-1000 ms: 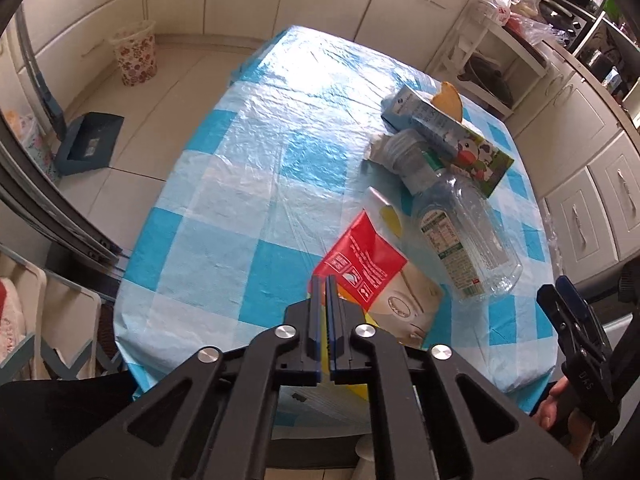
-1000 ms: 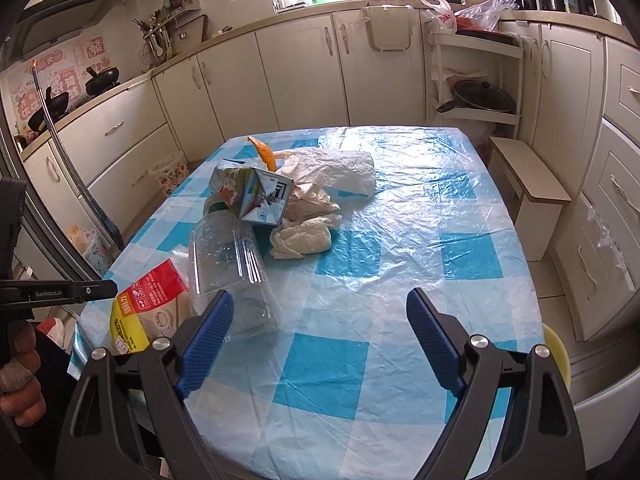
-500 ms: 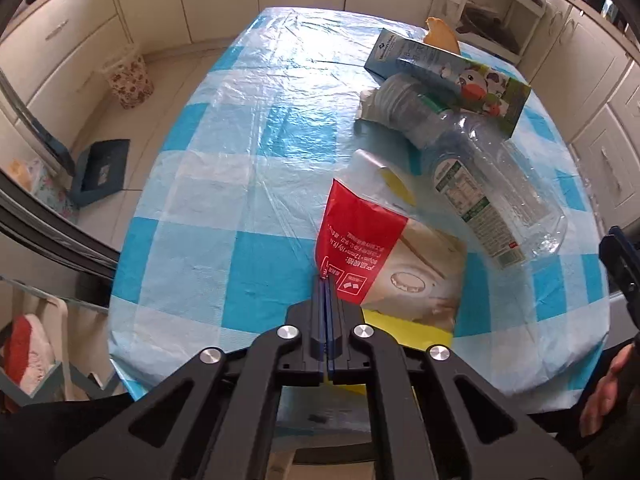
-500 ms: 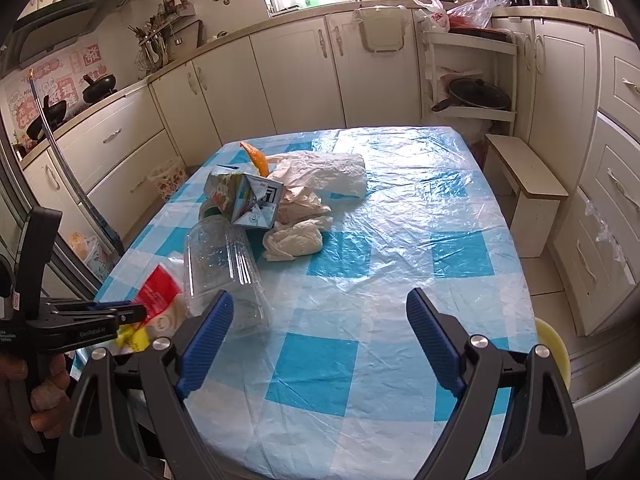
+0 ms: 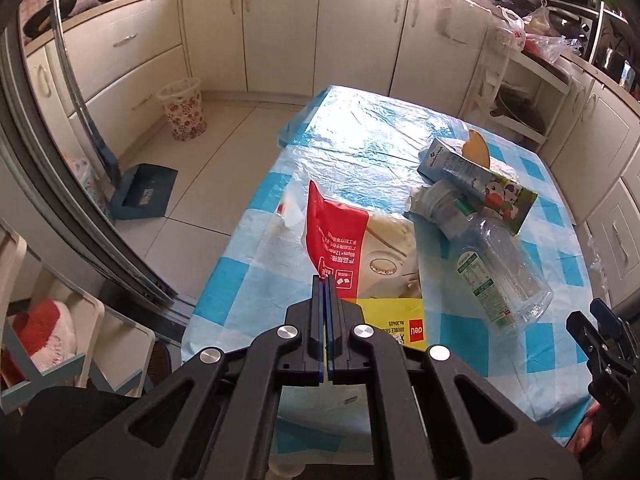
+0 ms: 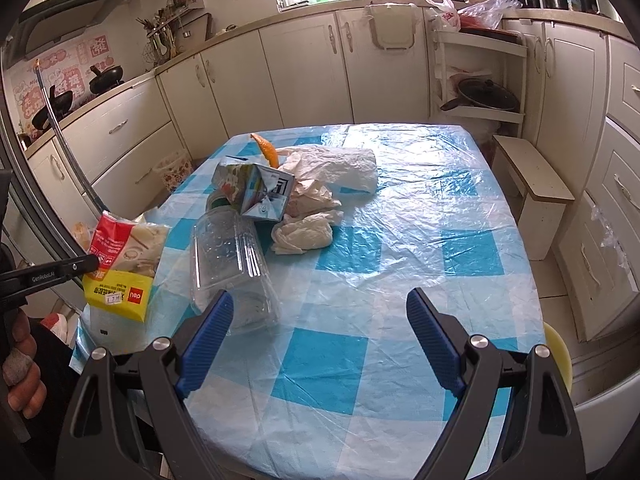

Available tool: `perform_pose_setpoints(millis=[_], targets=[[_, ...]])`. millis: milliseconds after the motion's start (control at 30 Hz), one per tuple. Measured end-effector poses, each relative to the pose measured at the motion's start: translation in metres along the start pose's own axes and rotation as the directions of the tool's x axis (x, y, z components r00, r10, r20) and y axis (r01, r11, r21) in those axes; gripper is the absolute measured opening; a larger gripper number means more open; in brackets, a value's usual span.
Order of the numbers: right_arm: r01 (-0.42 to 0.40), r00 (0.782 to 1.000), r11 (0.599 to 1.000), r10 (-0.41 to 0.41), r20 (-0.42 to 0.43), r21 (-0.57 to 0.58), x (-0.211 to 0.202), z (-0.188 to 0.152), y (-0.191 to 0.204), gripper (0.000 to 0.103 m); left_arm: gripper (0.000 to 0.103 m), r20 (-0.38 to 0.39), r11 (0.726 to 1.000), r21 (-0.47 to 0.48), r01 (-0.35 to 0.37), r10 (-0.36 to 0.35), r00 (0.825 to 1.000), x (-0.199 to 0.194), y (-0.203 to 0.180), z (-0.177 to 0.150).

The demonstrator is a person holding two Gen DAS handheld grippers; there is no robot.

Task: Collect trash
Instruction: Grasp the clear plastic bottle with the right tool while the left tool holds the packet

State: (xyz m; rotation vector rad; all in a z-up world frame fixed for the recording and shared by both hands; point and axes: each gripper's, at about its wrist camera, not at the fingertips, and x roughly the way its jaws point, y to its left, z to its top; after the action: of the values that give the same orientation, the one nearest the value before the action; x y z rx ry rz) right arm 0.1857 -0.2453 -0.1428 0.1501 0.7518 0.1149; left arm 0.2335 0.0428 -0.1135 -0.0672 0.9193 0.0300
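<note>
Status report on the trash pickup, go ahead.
Left gripper shut on red-and-yellow packet, lifted off table. Right gripper open, empty, over tablecloth. Clear bottle, carton, tissues not yet collected. Nothing blocking.

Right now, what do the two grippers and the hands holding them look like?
Both grippers are black plastic linkage frames with silver bolt heads and blue ribbed finger pads. The left gripper has white "GenRobot.AI" lettering on its side, seen from the right wrist. The right gripper matches it. The left hand is bare, with a bandaged fingertip. No cables visible.
</note>
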Motion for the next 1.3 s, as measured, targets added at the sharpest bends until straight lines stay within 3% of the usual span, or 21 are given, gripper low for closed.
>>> perform_pose_setpoints(millis=[267,633,967,1000,1067,1200,1300], targets=[[-0.006,1.000,0.999,0.006,-0.007,-0.036,0.005,-0.002,0.010,0.087,0.001,0.059,0.998,0.058,-0.025,0.022,0.998,-0.015,-0.003,0.001],[0.022,1.000,0.993,-0.025,-0.017,-0.120,0.029,0.007,0.044,0.089,0.001,0.067,0.998,0.063,-0.025,0.021,0.998,-0.020,0.000,-0.001],[0.022,0.999,0.996,-0.026,-0.048,-0.081,0.062,0.017,0.053,0.089,0.001,0.057,0.999,0.040,-0.011,0.009,0.998,-0.019,0.015,-0.001],[0.018,0.999,0.997,-0.021,-0.048,-0.079,0.063,0.017,0.053,0.088,0.001,0.057,0.999,0.037,-0.011,0.009,0.998,-0.019,0.017,-0.001],[0.008,0.998,0.996,-0.013,-0.057,-0.084,0.064,0.016,0.054,0.069,0.001,0.055,0.999,0.032,-0.009,0.007,0.998,-0.018,0.018,0.000],[-0.010,0.998,0.997,0.005,-0.058,-0.075,0.059,0.016,0.052,0.067,0.001,0.052,1.000,0.028,-0.006,0.004,0.999,-0.016,0.019,0.000],[-0.074,0.995,0.996,0.071,-0.065,-0.044,0.050,0.015,0.048,0.065,0.001,0.048,1.000,0.029,-0.012,0.010,0.999,-0.013,0.018,0.000]])
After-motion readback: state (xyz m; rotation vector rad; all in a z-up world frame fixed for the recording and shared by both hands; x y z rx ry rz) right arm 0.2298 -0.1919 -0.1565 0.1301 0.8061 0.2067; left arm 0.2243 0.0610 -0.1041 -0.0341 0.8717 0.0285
